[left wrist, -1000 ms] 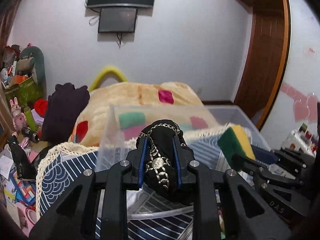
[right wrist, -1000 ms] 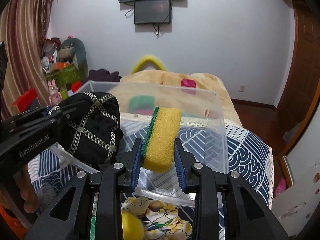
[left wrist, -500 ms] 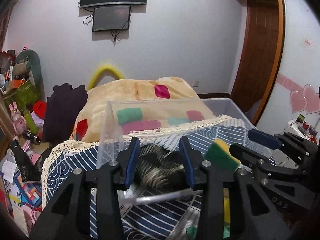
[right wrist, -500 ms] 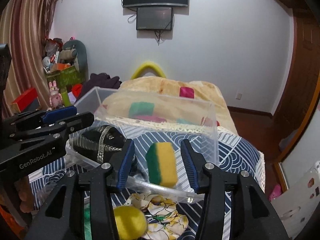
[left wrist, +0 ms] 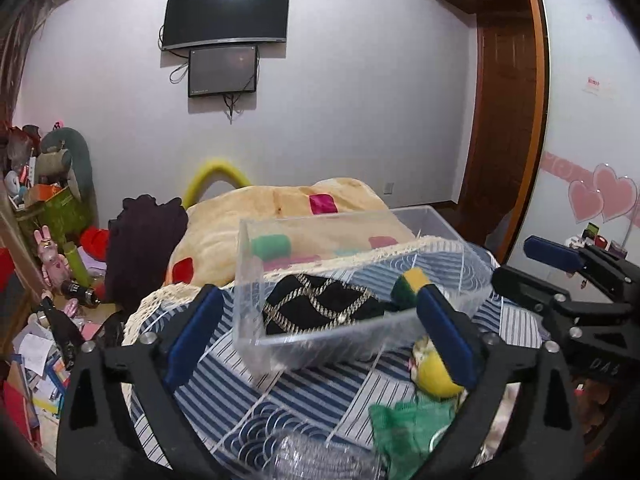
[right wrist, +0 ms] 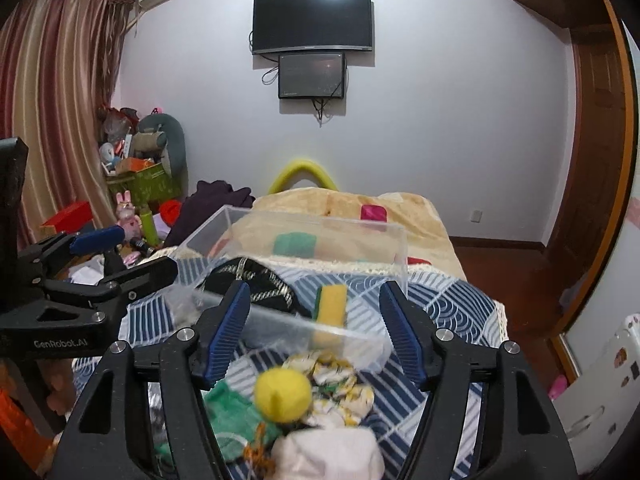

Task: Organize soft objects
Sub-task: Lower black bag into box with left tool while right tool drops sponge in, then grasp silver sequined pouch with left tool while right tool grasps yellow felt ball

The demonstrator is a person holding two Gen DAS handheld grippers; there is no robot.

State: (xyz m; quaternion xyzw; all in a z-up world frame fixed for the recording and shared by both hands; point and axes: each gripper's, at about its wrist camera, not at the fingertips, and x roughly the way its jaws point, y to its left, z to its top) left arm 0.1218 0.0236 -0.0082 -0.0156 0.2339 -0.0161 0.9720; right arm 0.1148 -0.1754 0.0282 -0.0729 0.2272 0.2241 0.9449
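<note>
A clear plastic bin (left wrist: 256, 280) (right wrist: 396, 256) stands on a blue patterned cloth. Inside it lie a black pouch with gold chain trim (left wrist: 320, 304) (right wrist: 256, 284) and a yellow-green sponge (left wrist: 410, 284) (right wrist: 332, 304). My left gripper (left wrist: 316, 340) is open and empty, in front of the bin. My right gripper (right wrist: 316, 332) is open and empty, also in front of the bin. In front of the bin lie a yellow ball (right wrist: 284, 396) (left wrist: 434, 372), a green mesh cloth (left wrist: 404, 432) (right wrist: 228, 412), a floral cloth (right wrist: 340, 384) and a white soft item (right wrist: 328, 456).
A bed with a beige patched blanket (left wrist: 288, 208) lies behind the bin. Toys and clutter (left wrist: 48, 240) fill the floor at the left. A wooden door (left wrist: 504, 120) is at the right. Screens hang on the far wall (right wrist: 312, 20).
Both grippers opened and let go: the black pouch and the sponge dropped into the clear bin. Both grippers then drew back and up, with jaws wide.
</note>
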